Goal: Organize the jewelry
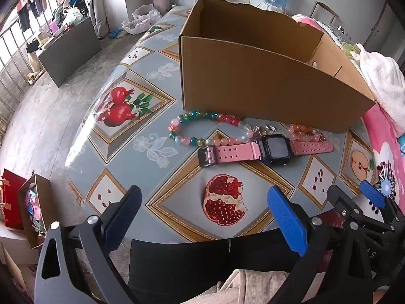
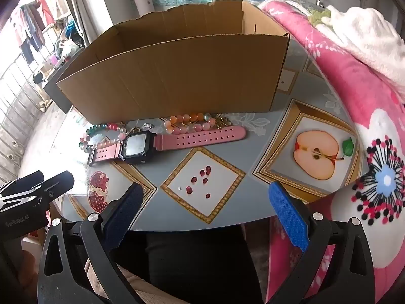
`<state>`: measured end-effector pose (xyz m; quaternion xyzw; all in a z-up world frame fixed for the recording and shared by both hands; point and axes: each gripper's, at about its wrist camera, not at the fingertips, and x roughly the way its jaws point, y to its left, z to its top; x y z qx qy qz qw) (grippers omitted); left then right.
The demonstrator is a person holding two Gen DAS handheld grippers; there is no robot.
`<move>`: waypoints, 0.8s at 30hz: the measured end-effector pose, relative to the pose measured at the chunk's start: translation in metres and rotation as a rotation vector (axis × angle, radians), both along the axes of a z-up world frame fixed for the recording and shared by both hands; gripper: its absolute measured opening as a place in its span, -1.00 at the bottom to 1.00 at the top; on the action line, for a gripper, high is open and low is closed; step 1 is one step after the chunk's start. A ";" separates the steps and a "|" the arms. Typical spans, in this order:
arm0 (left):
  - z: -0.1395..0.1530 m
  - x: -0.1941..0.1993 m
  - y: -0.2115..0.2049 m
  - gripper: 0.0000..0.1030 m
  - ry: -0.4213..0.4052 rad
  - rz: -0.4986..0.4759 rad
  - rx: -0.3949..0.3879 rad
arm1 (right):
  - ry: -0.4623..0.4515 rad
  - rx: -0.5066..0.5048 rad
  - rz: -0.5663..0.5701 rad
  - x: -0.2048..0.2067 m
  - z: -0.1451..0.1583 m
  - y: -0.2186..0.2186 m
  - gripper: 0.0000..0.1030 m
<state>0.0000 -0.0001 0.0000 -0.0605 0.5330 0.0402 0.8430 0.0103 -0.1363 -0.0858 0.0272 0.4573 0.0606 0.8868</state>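
An open cardboard box (image 1: pixel 253 81) (image 2: pixel 177 76) stands on the round table. In front of it lie a multicoloured bead bracelet (image 1: pixel 202 129) (image 2: pixel 101 134), a pink-strapped watch with a black face (image 1: pixel 276 148) (image 2: pixel 135 147), a peach bead bracelet (image 1: pixel 301 131) (image 2: pixel 189 121) and small metal clasps (image 1: pixel 263 128) (image 2: pixel 146 126). My left gripper (image 1: pixel 205 215) hangs open over the near table edge, short of the watch. My right gripper (image 2: pixel 205 207) is open too, nearer than the watch strap, nothing between its fingers. The right gripper (image 1: pixel 354 197) shows at the left wrist view's right.
The tablecloth (image 1: pixel 141 157) (image 2: pixel 253 136) carries fruit pictures. A pink floral blanket (image 2: pixel 354 101) (image 1: pixel 387 147) and a white towel (image 2: pixel 367 38) crowd the table's right side. A person's dark lap (image 1: pixel 202 266) lies below the edge. Boxes (image 1: pixel 33 207) stand on the floor at left.
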 end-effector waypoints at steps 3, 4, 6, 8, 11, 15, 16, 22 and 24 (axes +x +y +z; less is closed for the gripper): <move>0.000 -0.001 0.000 0.89 0.000 0.002 0.001 | 0.001 0.001 0.000 0.000 0.000 0.000 0.85; 0.001 -0.001 0.000 0.89 -0.001 0.003 0.001 | 0.002 0.001 0.001 0.000 0.000 0.000 0.85; 0.000 0.000 0.000 0.89 0.004 0.000 0.000 | 0.003 0.001 0.002 -0.001 0.000 0.001 0.85; -0.001 -0.001 -0.002 0.89 0.004 0.001 0.000 | 0.003 0.001 0.003 -0.001 0.000 0.000 0.85; -0.001 -0.001 0.000 0.89 0.004 0.000 -0.003 | -0.001 -0.002 0.000 -0.002 0.000 0.002 0.85; -0.001 -0.001 0.000 0.89 0.005 -0.001 -0.003 | -0.002 -0.002 0.000 -0.002 0.000 0.003 0.85; -0.001 -0.001 0.000 0.89 0.005 -0.001 -0.004 | -0.001 -0.001 0.000 -0.002 0.000 0.003 0.85; -0.001 -0.001 0.000 0.89 0.004 -0.001 -0.005 | -0.003 -0.002 0.000 -0.003 0.000 0.004 0.85; -0.001 -0.001 0.000 0.89 0.004 -0.001 -0.005 | -0.002 -0.001 0.000 -0.002 0.003 0.001 0.85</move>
